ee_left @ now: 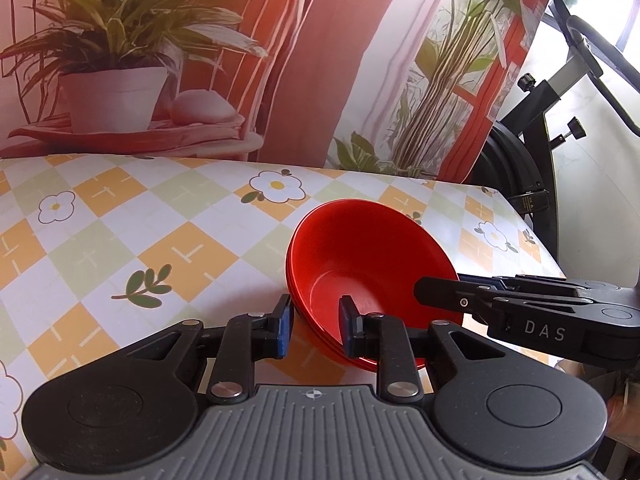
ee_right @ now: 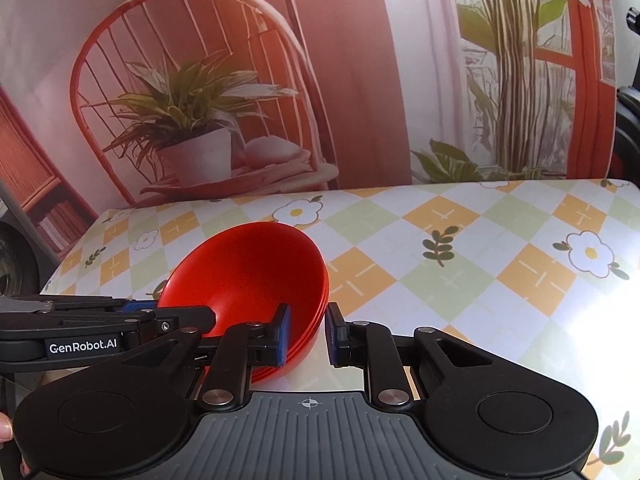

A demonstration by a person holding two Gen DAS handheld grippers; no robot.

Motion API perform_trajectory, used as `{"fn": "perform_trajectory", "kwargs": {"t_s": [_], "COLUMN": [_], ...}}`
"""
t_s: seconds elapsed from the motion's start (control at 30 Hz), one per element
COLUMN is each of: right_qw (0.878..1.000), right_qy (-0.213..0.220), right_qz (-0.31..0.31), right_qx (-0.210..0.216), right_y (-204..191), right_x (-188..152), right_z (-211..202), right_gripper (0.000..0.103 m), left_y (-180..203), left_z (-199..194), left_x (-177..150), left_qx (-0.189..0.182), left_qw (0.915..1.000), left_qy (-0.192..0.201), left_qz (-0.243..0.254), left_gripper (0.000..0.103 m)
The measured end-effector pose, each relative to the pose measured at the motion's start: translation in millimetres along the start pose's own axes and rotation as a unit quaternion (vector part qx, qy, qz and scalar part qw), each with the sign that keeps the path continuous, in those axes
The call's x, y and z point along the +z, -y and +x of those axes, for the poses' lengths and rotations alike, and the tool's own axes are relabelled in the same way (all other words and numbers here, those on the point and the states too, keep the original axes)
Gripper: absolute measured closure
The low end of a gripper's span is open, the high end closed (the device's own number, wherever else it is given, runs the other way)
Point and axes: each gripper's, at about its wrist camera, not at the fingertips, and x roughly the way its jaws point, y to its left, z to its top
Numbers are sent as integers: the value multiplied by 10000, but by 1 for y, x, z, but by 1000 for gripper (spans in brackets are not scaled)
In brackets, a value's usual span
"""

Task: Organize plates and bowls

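Note:
A stack of several nested red bowls (ee_left: 360, 248) sits tilted over the flowered tablecloth. My left gripper (ee_left: 316, 328) straddles the stack's near-left wall, one blue-padded finger inside the top bowl and the other outside, shut on it. The right gripper (ee_left: 440, 292) reaches in from the right and holds the opposite side. In the right wrist view the stack of red bowls (ee_right: 248, 272) lies left of centre, and my right gripper (ee_right: 307, 332) clamps its right wall in the same way. There the left gripper (ee_right: 180, 316) comes in from the left edge. The stack's base is hidden behind the fingers.
The table (ee_left: 120, 240) wears a yellow, green and white checked cloth with flowers. A printed backdrop (ee_right: 200, 80) of a chair and potted plants stands along its far edge. A black exercise machine (ee_left: 532, 160) stands past the table's right end.

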Motion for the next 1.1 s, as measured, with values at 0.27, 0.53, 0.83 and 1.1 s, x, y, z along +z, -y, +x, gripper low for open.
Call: {"fn": "perform_trajectory", "kwargs": {"t_s": [0.27, 0.53, 0.83, 1.1], "right_qw": [9998, 9994, 9989, 9978], "right_qy": [166, 340, 468, 625], "right_qz": [-132, -88, 43, 185], "right_qx": [-22, -32, -92, -85], "right_y": [-8, -18, -27, -36], "right_x": [8, 5, -4, -19], "right_z": [-23, -52, -82, -110], "right_gripper": [85, 85, 85, 85], "left_y": [9, 21, 31, 35], "left_z": [-24, -52, -81, -101], "left_x": [6, 4, -3, -18], "left_qx": [-29, -30, -67, -122], "left_qw": [9998, 9993, 9987, 9983], "left_qy": [180, 302, 405, 439], "left_qz": [77, 208, 313, 363], "left_gripper": [77, 77, 77, 77]}}
